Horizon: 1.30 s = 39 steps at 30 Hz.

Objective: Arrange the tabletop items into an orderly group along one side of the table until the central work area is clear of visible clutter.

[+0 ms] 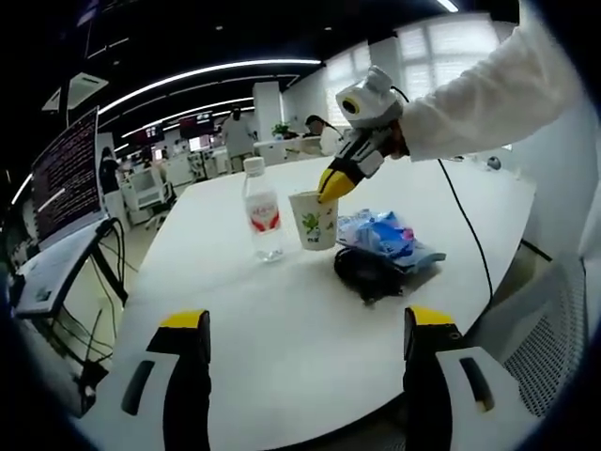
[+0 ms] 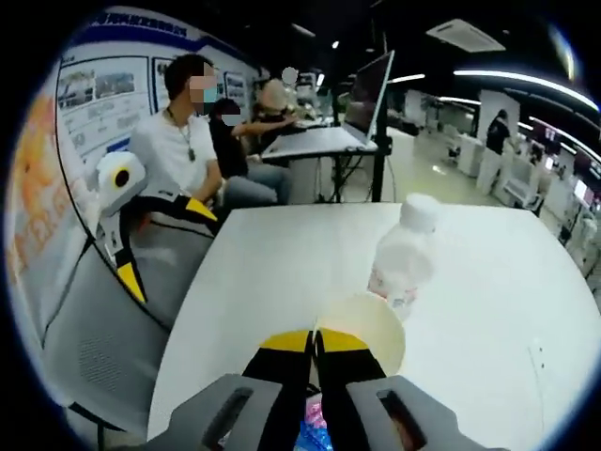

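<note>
White and smooth, the counter (image 1: 282, 329) has a rounded edge and wide bare room in front of the left tool (image 1: 300, 329), whose yellow-tipped black jaws stand far apart with nothing between them. Further back the things cluster together: a clear plastic bottle (image 1: 262, 209) with a white cap and a red-and-white label, its writing too small to read; just beside it a white paper cup (image 1: 314, 221) printed with a green plant; next to that a crinkly blue packet (image 1: 385, 235) lying partly on a black bundle (image 1: 371, 272). The right tool (image 1: 331, 185), held from a white sleeve (image 1: 488, 89), has its yellow tips pinched together on the cup's rim. In the right gripper view the right tool (image 2: 315, 340) shows jaws nearly touching over the rim of the cup (image 2: 371, 329), with the bottle (image 2: 406, 252) just behind. A grey mesh chair (image 2: 103, 329) stands at the counter's near edge. A black cable (image 1: 465, 225) trails across the far side.
</note>
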Available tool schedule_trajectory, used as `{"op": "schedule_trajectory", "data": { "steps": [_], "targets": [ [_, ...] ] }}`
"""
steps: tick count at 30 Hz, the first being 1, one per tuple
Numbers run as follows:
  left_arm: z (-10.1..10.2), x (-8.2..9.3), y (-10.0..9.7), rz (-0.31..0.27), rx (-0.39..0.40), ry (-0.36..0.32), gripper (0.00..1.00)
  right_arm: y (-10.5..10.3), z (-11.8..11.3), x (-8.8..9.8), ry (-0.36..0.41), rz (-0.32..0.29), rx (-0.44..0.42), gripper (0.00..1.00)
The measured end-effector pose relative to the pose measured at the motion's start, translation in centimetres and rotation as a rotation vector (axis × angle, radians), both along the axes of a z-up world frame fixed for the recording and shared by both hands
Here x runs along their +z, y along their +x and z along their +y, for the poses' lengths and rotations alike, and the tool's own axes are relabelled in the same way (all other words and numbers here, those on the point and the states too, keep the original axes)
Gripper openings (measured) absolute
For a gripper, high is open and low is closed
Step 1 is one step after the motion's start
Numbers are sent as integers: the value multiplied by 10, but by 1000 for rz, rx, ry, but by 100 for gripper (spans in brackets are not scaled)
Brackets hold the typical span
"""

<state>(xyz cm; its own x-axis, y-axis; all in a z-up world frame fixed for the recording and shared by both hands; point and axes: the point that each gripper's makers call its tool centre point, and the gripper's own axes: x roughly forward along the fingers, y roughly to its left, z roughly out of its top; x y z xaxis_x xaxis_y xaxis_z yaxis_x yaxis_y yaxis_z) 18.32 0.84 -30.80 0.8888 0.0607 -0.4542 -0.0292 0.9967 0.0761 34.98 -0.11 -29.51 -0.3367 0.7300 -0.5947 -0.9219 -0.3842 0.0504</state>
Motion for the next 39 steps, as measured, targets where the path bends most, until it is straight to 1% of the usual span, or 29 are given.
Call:
{"op": "schedule_trajectory", "data": {
  "steps": [4,6,8,10,14,16,19,21,23,25,28,30,33,37,39],
  "targets": [
    [-2,-1,0,6,-5,0,86,11,2,2,20,1,-33,0],
    [-2,-2,0,11,-6,0,86,17,3,0,19,15,-69,0],
    [-2,-5,-1,29,-7,11,84,29,2,-5,11,-2,-94,0],
    [-3,-4,0,30,-10,13,84,39,4,-11,11,-11,-111,0],
    [-3,-5,0,28,-9,6,84,54,8,-19,7,-2,-136,0],
    [-2,-6,0,34,-8,6,84,52,6,-19,2,-15,-137,0],
    [-3,-8,0,43,-12,9,84,56,10,-22,7,-22,-138,0],
    [-1,-11,-1,64,-14,25,81,57,12,-24,10,-25,-139,0],
    [-2,-11,-1,60,-17,24,81,56,14,-25,11,-20,-139,0],
    [-2,-11,-1,59,-16,22,81,59,17,-30,12,-28,-131,0],
    [-2,-13,-1,65,-17,17,81,62,22,-35,15,-49,-119,0],
    [-2,-14,-1,74,-19,19,81,63,24,-36,17,-46,-118,0],
    [-3,-16,-1,84,-23,18,81,61,25,-35,19,-53,-112,0],
    [-4,-15,-1,85,-23,15,81,62,27,-41,23,-58,-104,0],
    [-4,-16,-2,88,-23,16,80,60,27,-45,17,-73,-84,0]
  ]
}}
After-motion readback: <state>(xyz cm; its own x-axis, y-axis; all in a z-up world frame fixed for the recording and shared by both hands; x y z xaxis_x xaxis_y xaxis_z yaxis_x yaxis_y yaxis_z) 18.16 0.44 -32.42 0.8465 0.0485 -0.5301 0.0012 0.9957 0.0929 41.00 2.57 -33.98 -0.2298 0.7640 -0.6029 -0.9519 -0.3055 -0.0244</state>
